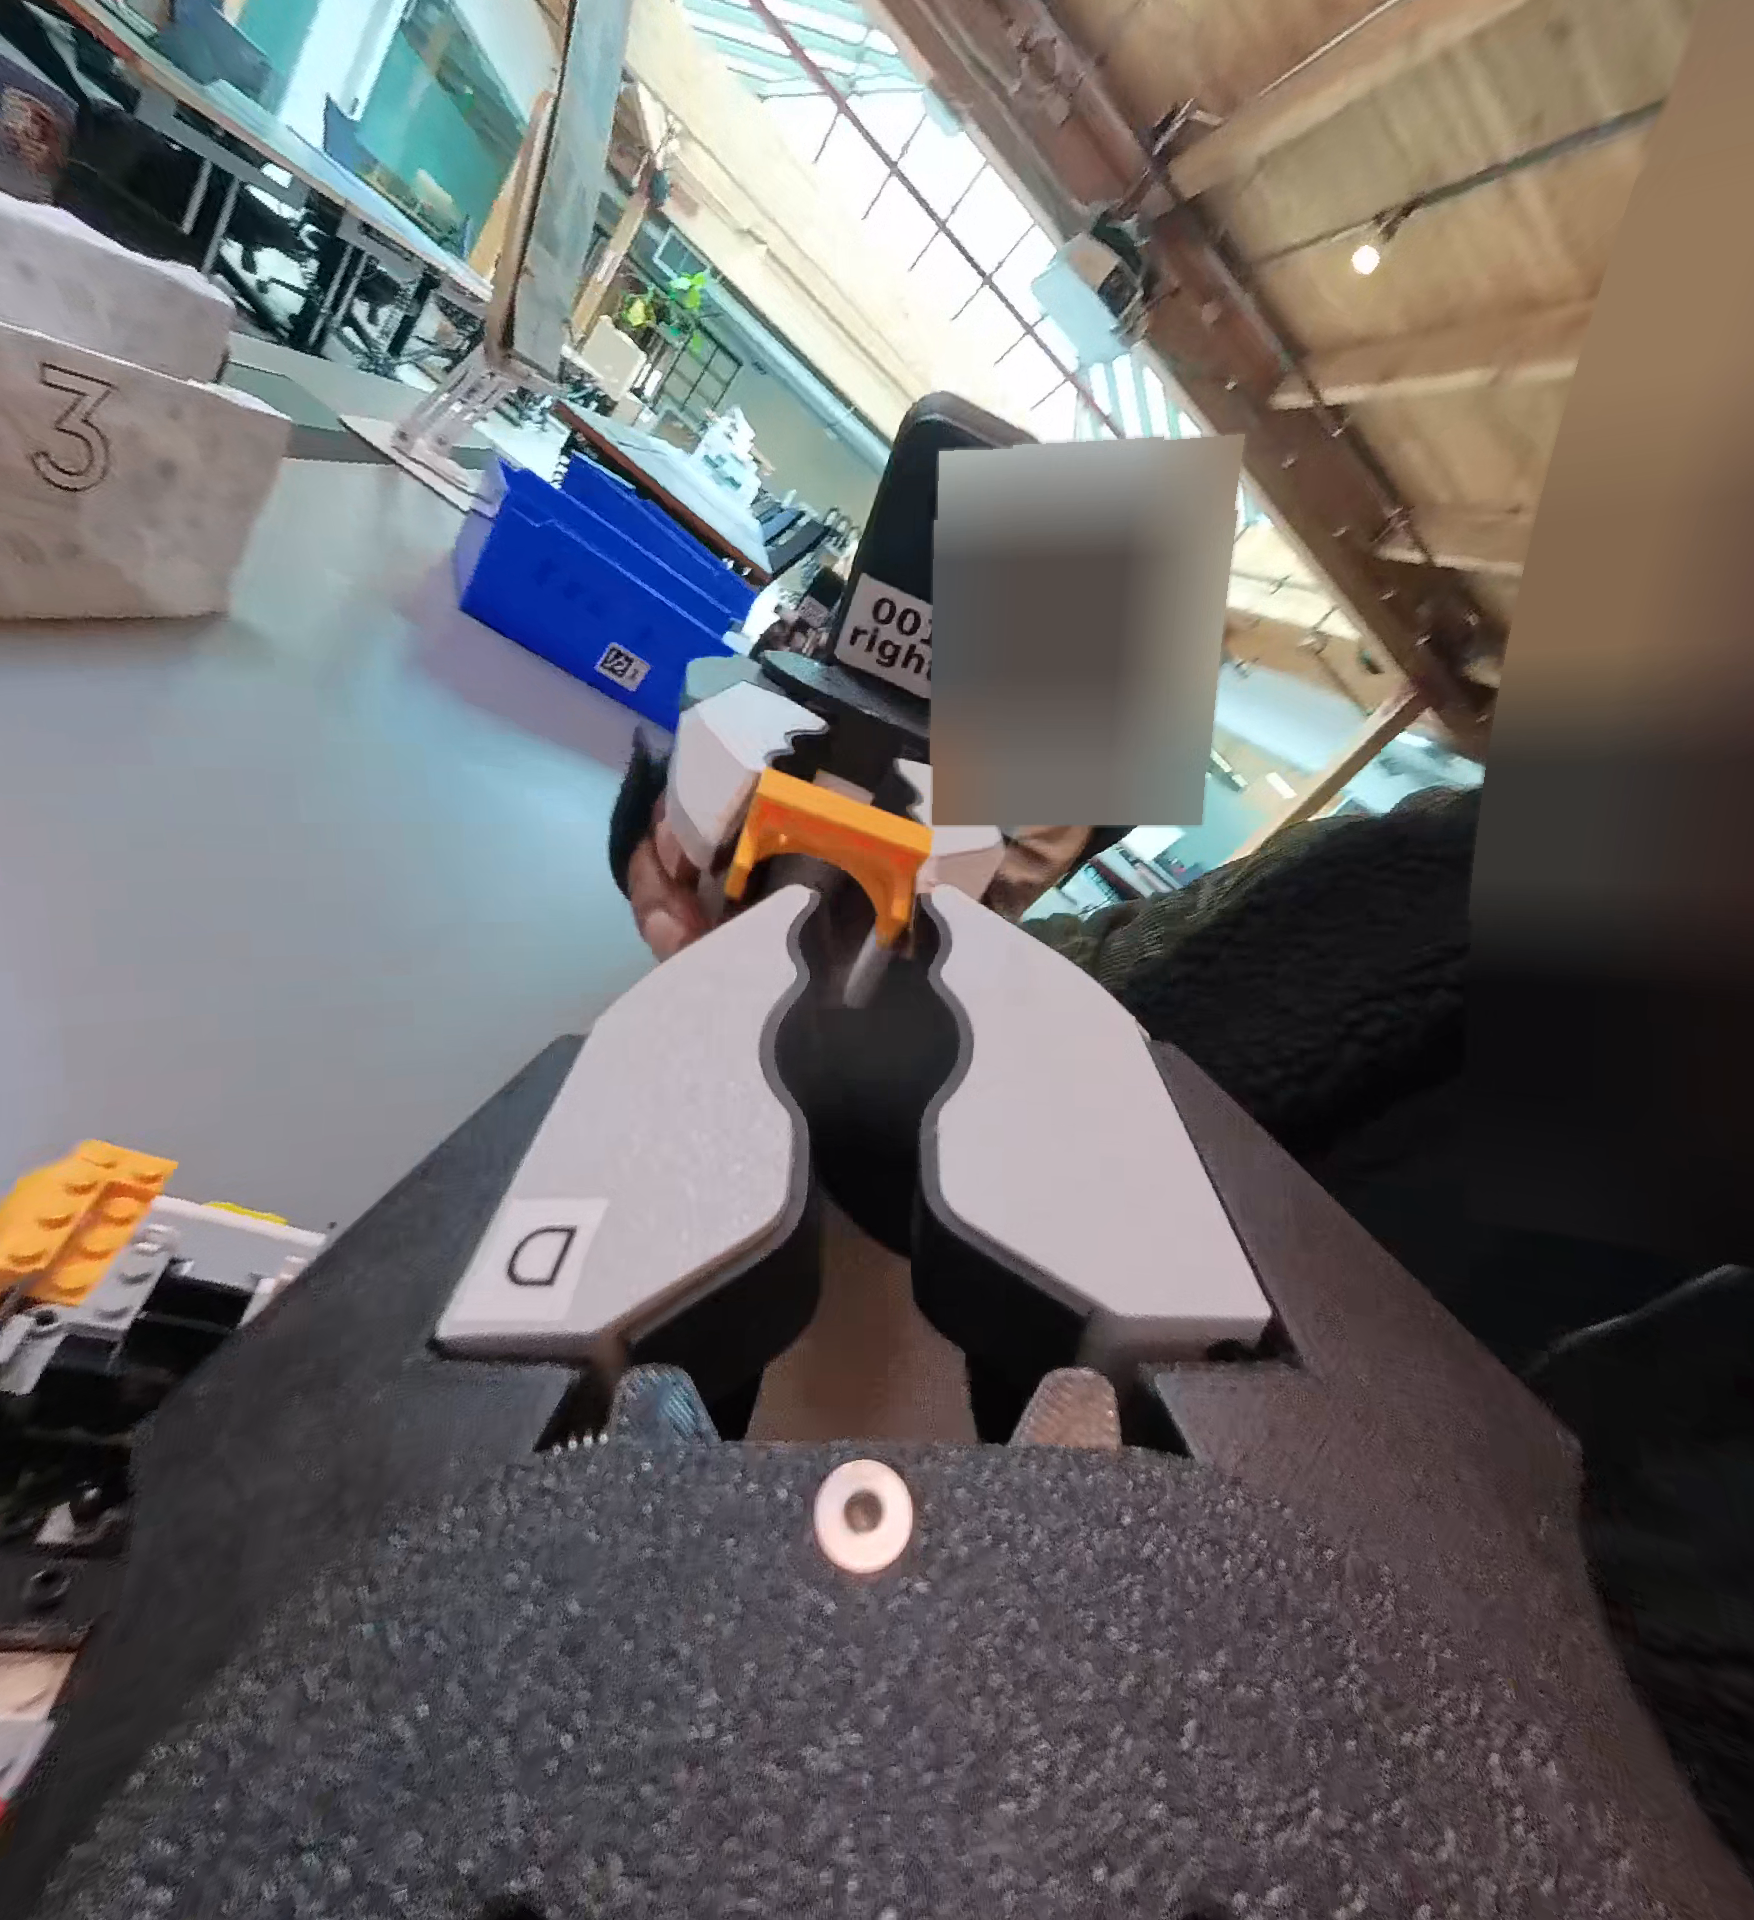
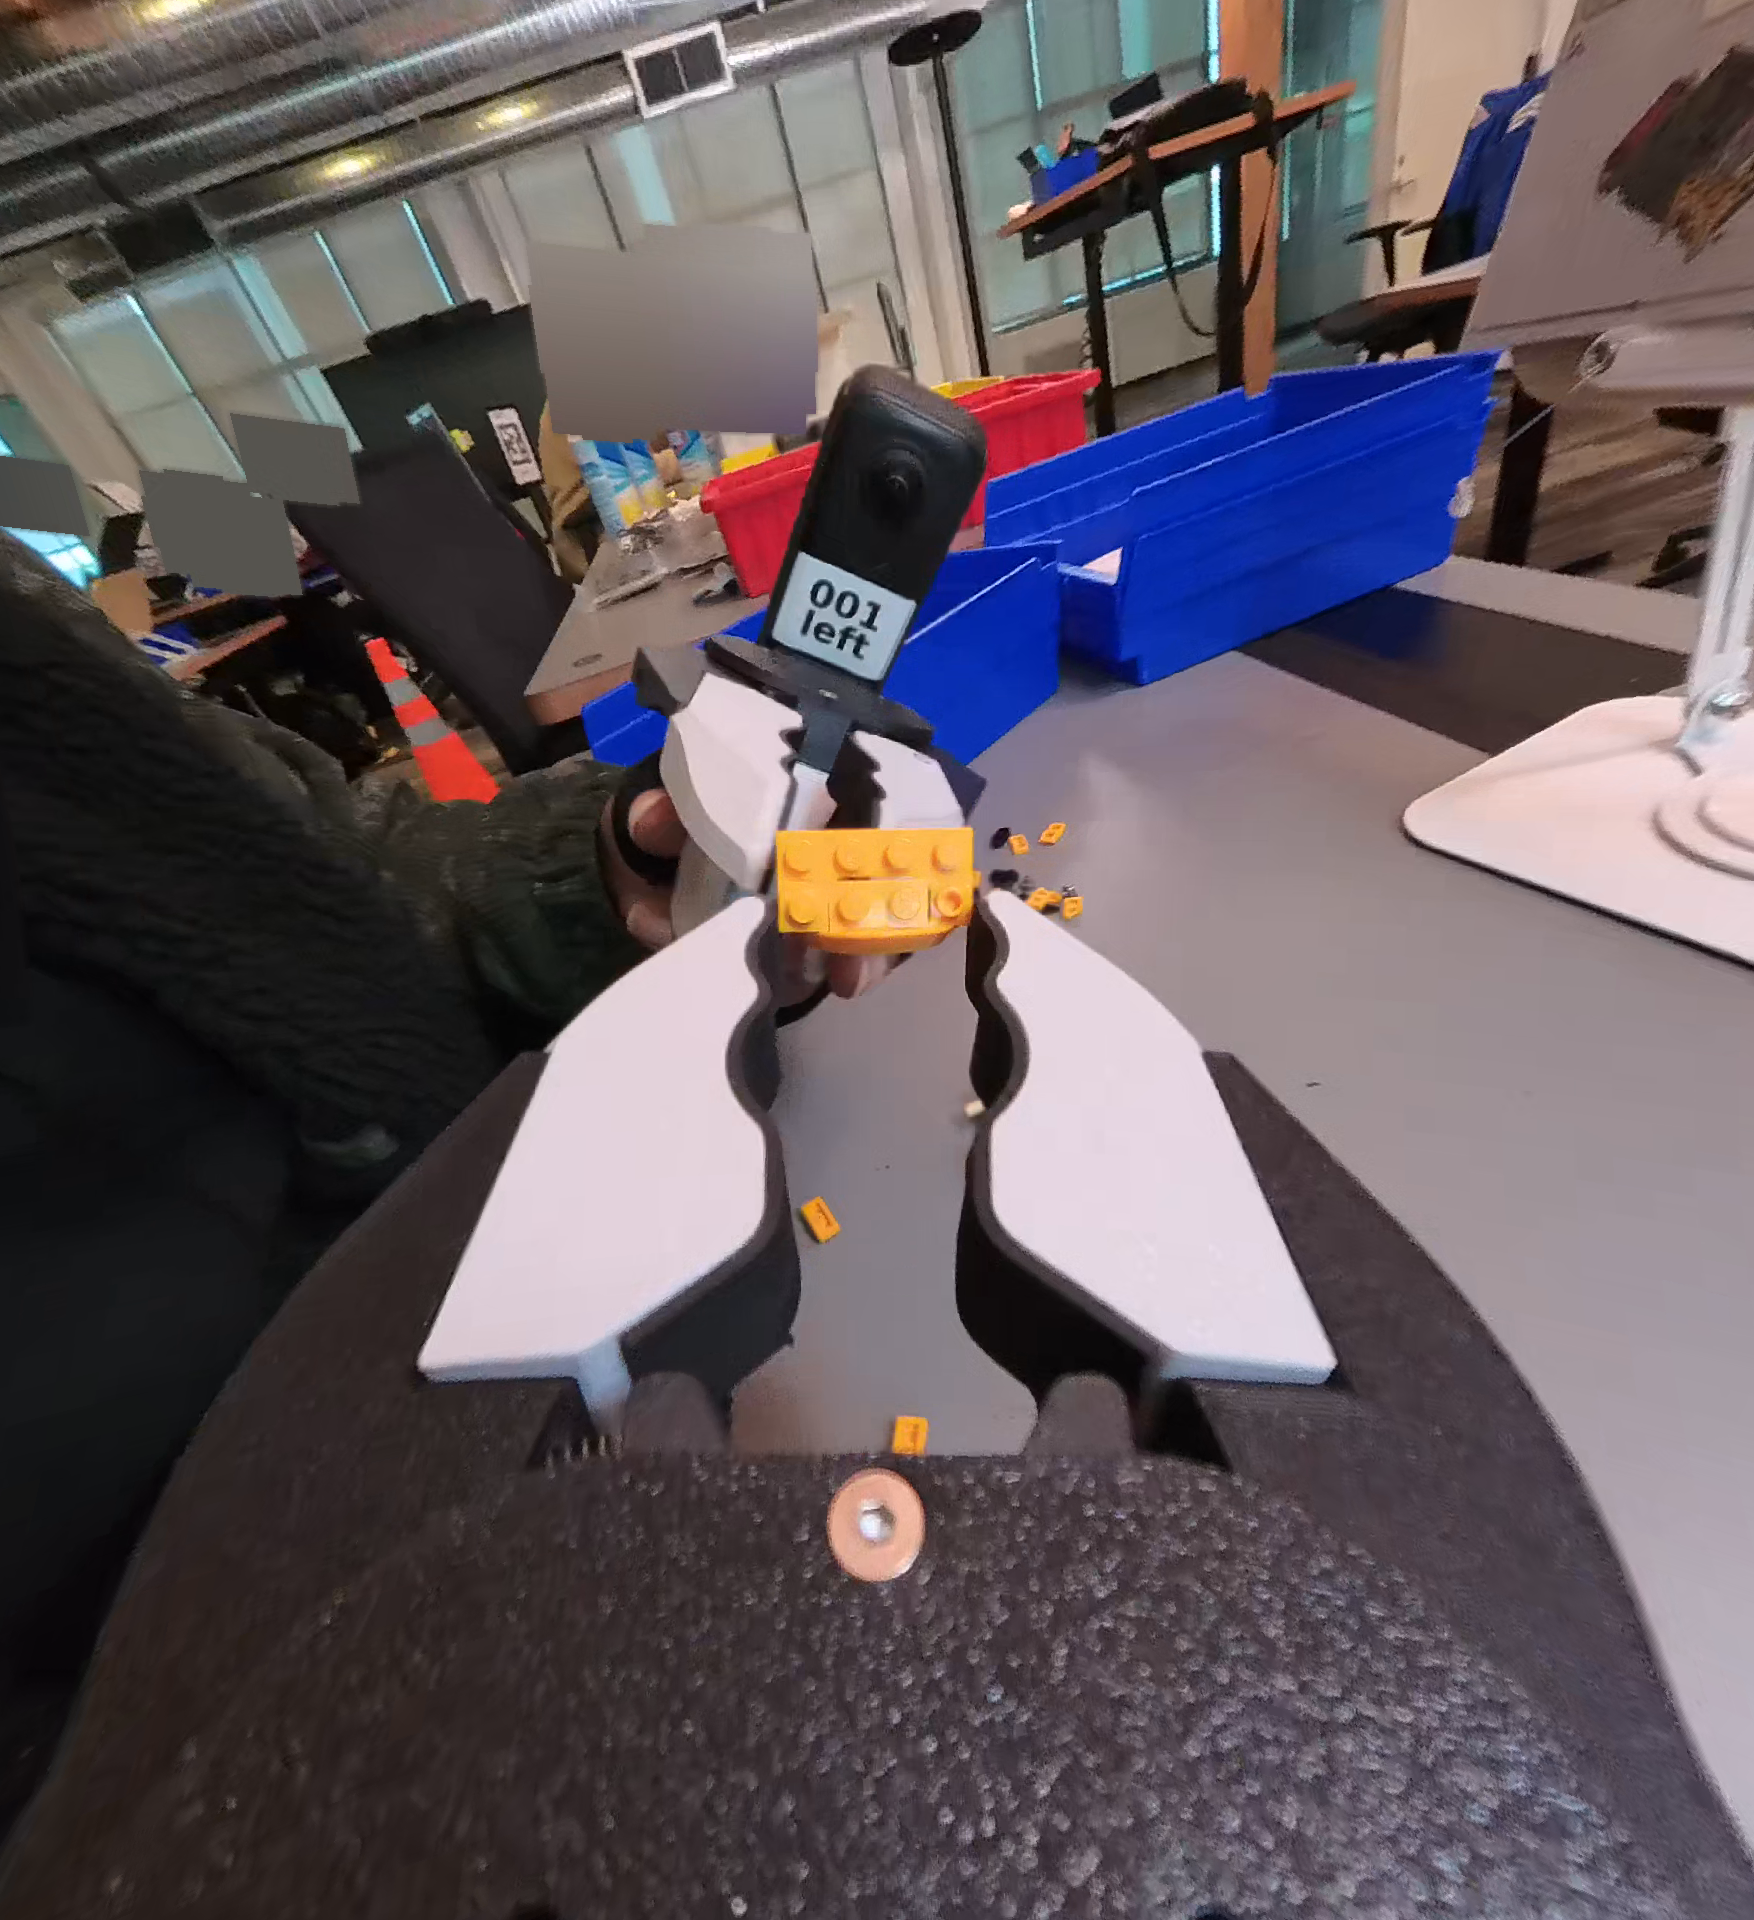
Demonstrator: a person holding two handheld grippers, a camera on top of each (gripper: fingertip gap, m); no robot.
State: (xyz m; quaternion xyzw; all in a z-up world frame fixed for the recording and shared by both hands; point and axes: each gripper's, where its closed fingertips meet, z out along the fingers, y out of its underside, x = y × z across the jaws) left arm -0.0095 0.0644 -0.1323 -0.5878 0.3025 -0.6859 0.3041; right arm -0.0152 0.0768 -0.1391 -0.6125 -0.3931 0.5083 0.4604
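Note:
My right gripper [image 2: 871,920] is shut on an orange brick assembly [image 2: 873,878], one fingertip at each end of its studded face, and holds it above the grey table [image 2: 1320,1039]. In the left wrist view the same piece shows as an orange arch [image 1: 837,821] clamped between the right gripper's white fingers [image 1: 717,774]. My left gripper [image 1: 865,902] faces it, fingers nearly together. One arch leg and a thin grey sliver [image 1: 868,966] sit between its tips. I cannot tell whether its pads press on anything. In the right wrist view its fingers [image 2: 727,800] end behind the assembly.
Small orange and dark pieces [image 2: 1044,899] lie loose on the table, one [image 2: 819,1218] below my right fingers. Blue bins [image 2: 1247,520] and a red bin [image 2: 1018,416] stand behind. A white stand base [image 2: 1631,800] is at right. A brick model [image 1: 62,1236] and white blocks [image 1: 73,468] are at left. Less than 4 cm separates the two grippers' tips.

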